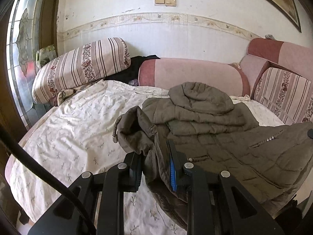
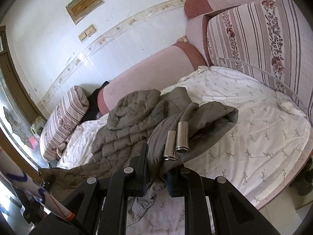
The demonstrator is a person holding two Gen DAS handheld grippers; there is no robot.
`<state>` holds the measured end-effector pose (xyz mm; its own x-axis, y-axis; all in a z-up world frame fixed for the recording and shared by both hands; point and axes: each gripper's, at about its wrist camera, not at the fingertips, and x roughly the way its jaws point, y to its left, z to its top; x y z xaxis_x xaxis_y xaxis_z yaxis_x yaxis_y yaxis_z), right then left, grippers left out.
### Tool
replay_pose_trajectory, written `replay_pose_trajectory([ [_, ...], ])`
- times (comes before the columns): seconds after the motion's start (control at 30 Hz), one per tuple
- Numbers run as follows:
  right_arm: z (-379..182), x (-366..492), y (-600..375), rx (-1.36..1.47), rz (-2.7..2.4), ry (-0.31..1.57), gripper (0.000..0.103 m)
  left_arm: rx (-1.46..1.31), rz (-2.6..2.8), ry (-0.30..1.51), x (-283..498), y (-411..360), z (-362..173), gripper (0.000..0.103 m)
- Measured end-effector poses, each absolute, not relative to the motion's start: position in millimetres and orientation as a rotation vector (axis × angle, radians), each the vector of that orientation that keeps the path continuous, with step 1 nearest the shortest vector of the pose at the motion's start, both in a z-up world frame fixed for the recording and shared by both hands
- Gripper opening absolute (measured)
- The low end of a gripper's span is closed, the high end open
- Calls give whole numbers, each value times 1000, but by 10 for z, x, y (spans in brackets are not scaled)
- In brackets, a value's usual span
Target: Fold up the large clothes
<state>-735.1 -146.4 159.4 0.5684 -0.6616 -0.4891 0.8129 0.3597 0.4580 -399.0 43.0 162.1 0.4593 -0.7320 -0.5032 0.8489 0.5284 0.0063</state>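
An olive quilted hooded coat [image 1: 225, 137] lies on a white patterned sheet [image 1: 74, 129] over a sofa bed. Its hood [image 1: 199, 96] rests on top at the far end. My left gripper [image 1: 156, 156] is shut on the coat's near hem, with a sleeve cuff [image 1: 133, 129] bunched just beyond the fingers. In the right wrist view the same coat [image 2: 129, 125] stretches away to the left. My right gripper [image 2: 156, 164] is shut on its other hem corner, the fabric lifted off the sheet [image 2: 244, 129]. Two metal cord ends [image 2: 177, 140] dangle over the held fold.
Striped floral cushions [image 1: 82, 66] [image 2: 260, 37] and pink sofa backrests [image 1: 191, 72] [image 2: 148, 74] border the bed at the far side and right. A dark garment [image 1: 133, 68] sits in the back corner. A stained-glass door [image 1: 21, 45] stands at left. The bed's front edge [image 2: 283, 186] drops to the floor.
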Motion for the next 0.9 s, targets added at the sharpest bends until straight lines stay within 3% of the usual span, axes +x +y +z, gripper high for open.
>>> replay_pose_trajectory([
  [0.47,1776,-7439,-1251,714,-923,190,16,218,-986,500,-3816,646,1790,22],
  [0.63,2017,-7535,-1166,648,-929,136,6,213,-998,497,-3770,604,1878,22],
  [0.83,2168,-7573,-1302,604,-910,173,6,245,-1006,499,-3766,351,1881,22],
  [0.9,2047,-7701,-1369,653,-914,200,21,272,-1028,502,-3842,296,1831,22],
])
